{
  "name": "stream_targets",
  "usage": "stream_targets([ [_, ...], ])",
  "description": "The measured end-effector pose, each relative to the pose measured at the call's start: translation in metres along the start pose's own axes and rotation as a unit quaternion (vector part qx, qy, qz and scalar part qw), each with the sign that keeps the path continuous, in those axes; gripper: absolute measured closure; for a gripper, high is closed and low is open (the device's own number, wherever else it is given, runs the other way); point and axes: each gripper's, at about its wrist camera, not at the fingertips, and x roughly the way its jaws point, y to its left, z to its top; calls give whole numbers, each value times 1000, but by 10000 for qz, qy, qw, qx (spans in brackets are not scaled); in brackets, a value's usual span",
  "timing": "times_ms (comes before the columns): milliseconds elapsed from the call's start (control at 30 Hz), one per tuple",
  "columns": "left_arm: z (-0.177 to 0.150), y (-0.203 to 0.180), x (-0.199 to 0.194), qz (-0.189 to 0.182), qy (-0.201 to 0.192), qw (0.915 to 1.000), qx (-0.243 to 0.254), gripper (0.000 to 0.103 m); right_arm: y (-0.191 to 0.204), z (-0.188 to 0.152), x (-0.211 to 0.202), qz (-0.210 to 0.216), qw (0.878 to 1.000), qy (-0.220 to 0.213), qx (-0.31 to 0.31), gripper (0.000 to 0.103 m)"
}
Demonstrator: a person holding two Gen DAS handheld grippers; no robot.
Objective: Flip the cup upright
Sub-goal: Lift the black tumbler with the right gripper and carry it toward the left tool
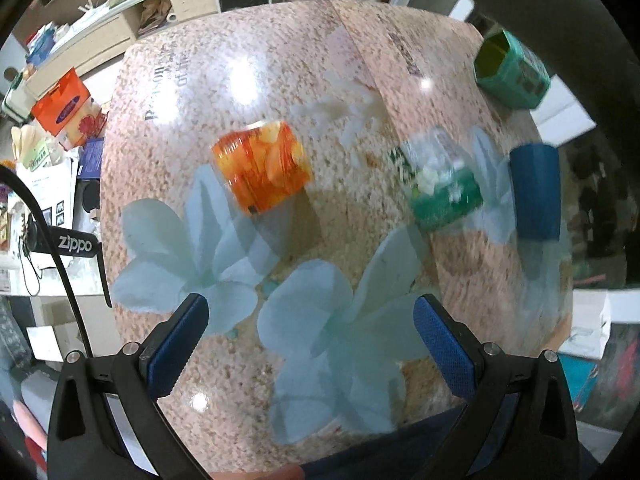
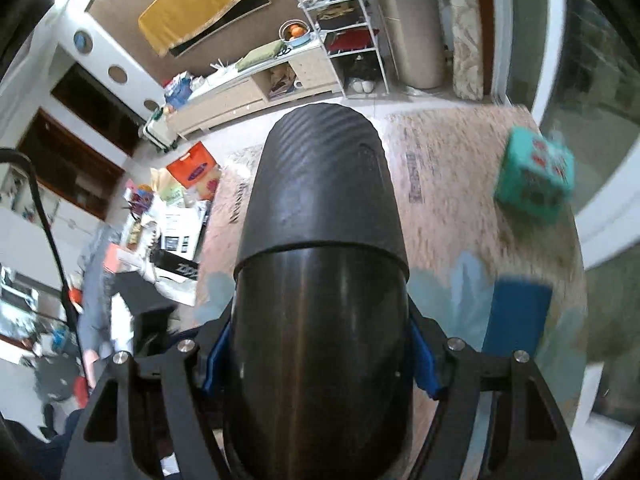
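Observation:
A large black cup (image 2: 320, 280) fills the middle of the right wrist view, held lengthwise between the blue pads (image 2: 424, 360) of my right gripper (image 2: 320, 360), which is shut on it above the table. Its dark curved edge also shows at the top right of the left wrist view (image 1: 560, 8). My left gripper (image 1: 312, 344) is open and empty, low over the near part of the flower-patterned table (image 1: 280, 60), with its blue pads (image 1: 176, 352) wide apart.
On the table are an orange can (image 1: 262, 166) lying on its side, a green-lidded clear jar (image 1: 440, 180), a dark blue cup (image 1: 536, 192) and a teal box (image 1: 512, 68) at the far right. Shelves and clutter stand beyond the left edge.

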Motion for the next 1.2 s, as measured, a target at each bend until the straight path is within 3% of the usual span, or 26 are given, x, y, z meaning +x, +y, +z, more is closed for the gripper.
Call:
stream_targets([
  [333, -39, -20, -11, 50, -147, 9991, 384, 0, -1, -87, 6, -503, 9977, 123, 439, 34],
  [600, -67, -26, 0, -179, 46, 9987, 480, 0, -10, -138, 49, -731, 9959, 372, 371, 33],
  [700, -72, -27, 8, -209, 100, 9984, 513, 0, -12, -144, 70, -841, 9962, 224, 33, 33],
  [867, -73, -22, 21, -205, 211, 9987, 414, 0, -18, -146, 97, -920, 9952, 332, -61, 33],
  [1033, -73, -22, 33, -211, 272, 9986, 404, 0, -12, -159, 93, -984, 9944, 328, -213, 33],
  [1200, -75, -26, 40, -163, 341, 9983, 444, 0, -17, -164, 107, -981, 9932, 615, -151, 33],
])
